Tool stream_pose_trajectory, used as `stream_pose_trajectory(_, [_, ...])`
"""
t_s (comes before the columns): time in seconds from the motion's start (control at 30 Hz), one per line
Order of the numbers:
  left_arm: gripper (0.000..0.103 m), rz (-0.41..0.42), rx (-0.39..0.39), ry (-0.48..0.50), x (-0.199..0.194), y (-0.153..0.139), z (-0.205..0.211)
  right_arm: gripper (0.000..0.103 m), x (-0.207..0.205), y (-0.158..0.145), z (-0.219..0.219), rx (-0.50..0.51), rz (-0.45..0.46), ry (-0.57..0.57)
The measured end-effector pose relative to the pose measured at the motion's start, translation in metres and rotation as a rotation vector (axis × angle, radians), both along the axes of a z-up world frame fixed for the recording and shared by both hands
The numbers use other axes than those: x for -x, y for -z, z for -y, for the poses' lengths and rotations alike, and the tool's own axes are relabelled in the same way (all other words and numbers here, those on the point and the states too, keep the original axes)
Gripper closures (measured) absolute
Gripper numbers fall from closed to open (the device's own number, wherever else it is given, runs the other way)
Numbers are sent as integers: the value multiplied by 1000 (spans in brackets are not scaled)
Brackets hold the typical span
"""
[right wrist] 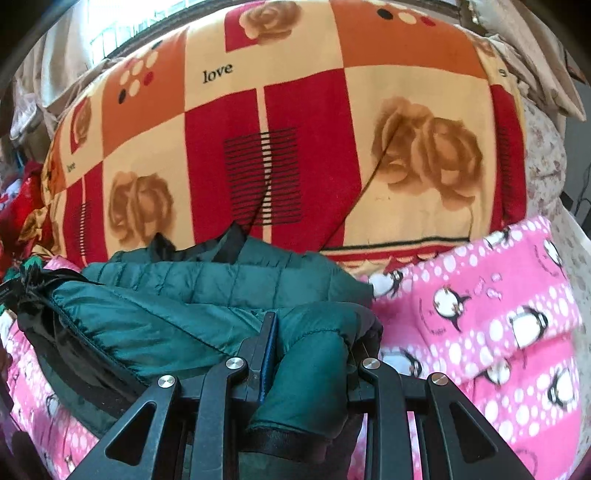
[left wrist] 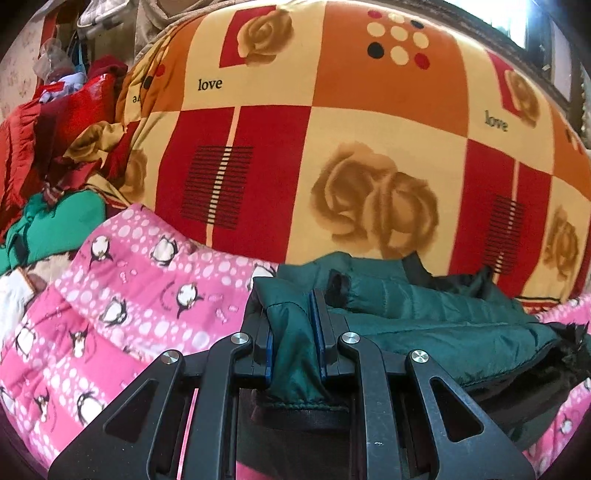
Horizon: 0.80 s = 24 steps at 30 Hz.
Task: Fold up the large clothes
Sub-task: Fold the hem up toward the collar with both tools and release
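Note:
A dark green quilted puffer jacket (left wrist: 424, 314) with a black lining lies bunched on a pink penguin-print blanket (left wrist: 122, 295). My left gripper (left wrist: 290, 314) is shut on a fold of the jacket's left end, green fabric squeezed between both pads. In the right wrist view the same jacket (right wrist: 192, 295) stretches leftward, and my right gripper (right wrist: 314, 332) is shut on its right end, a thick green roll with a black hem filling the jaws. Its right finger is mostly hidden by the fabric.
A big quilt (left wrist: 332, 129) in red, orange and cream squares with roses and "love" print rises just behind the jacket. A heap of red and green clothes (left wrist: 55, 166) sits at the left. The pink blanket (right wrist: 498, 314) spreads on the right too. A window (left wrist: 517, 18) glows behind.

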<state>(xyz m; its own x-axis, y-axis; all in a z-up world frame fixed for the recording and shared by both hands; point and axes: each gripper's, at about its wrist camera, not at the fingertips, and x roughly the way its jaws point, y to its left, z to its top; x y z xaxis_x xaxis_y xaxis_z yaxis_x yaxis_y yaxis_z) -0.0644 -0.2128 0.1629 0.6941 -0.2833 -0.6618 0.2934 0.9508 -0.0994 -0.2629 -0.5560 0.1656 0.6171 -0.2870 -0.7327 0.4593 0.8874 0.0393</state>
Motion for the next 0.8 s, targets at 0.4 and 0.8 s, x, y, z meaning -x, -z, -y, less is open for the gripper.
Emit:
stream_pose_trajectory(0.4, [83,-116,-27,-30,-58,54,27,74,-56,69,48,-188,-20,131])
stream_pose_trajectory(0.8, [24,12,178,32,-24,11,-8,48,-39,51,54,-288,99,163])
